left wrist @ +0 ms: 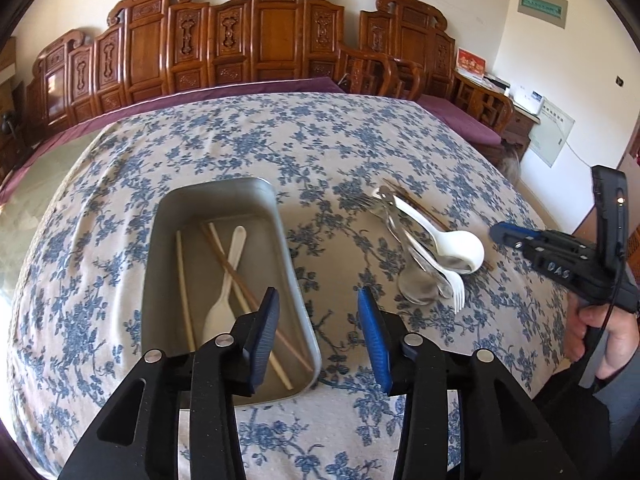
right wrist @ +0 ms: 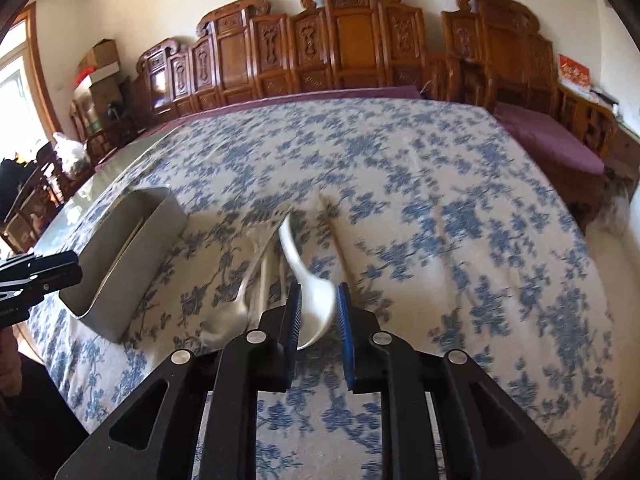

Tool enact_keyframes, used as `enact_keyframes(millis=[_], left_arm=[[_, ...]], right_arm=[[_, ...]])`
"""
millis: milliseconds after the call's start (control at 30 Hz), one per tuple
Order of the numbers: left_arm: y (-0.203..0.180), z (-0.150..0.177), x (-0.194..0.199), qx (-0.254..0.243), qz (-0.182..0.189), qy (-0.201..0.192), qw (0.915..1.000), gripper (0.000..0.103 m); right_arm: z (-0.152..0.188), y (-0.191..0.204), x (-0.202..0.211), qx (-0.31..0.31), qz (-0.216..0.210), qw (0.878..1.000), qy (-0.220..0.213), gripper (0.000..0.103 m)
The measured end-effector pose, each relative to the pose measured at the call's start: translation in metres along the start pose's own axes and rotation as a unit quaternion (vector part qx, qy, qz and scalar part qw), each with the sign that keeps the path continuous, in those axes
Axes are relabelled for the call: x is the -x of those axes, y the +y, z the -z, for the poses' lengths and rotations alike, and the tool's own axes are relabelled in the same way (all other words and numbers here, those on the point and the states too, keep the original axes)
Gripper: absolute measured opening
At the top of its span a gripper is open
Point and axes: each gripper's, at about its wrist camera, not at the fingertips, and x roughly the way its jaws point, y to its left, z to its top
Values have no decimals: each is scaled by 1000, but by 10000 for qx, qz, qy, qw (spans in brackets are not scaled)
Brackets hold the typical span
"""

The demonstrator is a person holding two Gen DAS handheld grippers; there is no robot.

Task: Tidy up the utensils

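Observation:
A grey rectangular tray (left wrist: 288,264) sits on the floral tablecloth and holds chopsticks (left wrist: 185,276) and a white plastic spoon (left wrist: 224,304). My left gripper (left wrist: 318,300) is open and empty, over the tray's near right corner. To its right lies a pile: a white soup spoon (left wrist: 452,244), a metal spoon (left wrist: 416,288), a white fork (left wrist: 456,284) and dark chopsticks (left wrist: 416,204). My right gripper (right wrist: 318,300) is open, its pads on either side of the white soup spoon's bowl (right wrist: 316,312). The tray (right wrist: 120,264) is at its left. This view is blurred.
The table with the blue floral cloth (left wrist: 320,144) fills both views. Carved wooden chairs (left wrist: 280,40) line the far side. The right gripper's body (left wrist: 576,264) and a hand are at the table's right edge. The left gripper tip (right wrist: 40,272) shows at the left.

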Motion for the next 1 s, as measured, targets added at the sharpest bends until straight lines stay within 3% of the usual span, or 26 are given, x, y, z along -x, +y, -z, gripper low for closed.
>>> enact_keyframes(millis=[200, 533, 633, 833, 867, 900, 1000], left_arm=[[-9, 2, -3, -59, -9, 27, 10000, 40], [-20, 5, -5, -106, -23, 47, 9999, 40], [-24, 5, -3, -121, -27, 21, 9999, 40], [-34, 6, -5, -193, -58, 58, 9998, 40], [-36, 6, -6, -206, -66, 67, 9997, 40], [-37, 6, -7, -217, -74, 73, 9997, 40], [-43, 7, -8, -261, -101, 108, 9995, 40]], right_arm=[[1, 20, -23, 378, -181, 9988, 264, 41], [13, 25, -52, 545, -122, 9942, 914, 46], [11, 23, -52, 482, -154, 9949, 869, 46], [8, 13, -53, 46, -366, 9953, 898, 32], [8, 11, -51, -12, -404, 9954, 869, 25], [7, 8, -50, -100, -441, 9953, 860, 10], [6, 2, -50, -247, -521, 9943, 897, 8]])
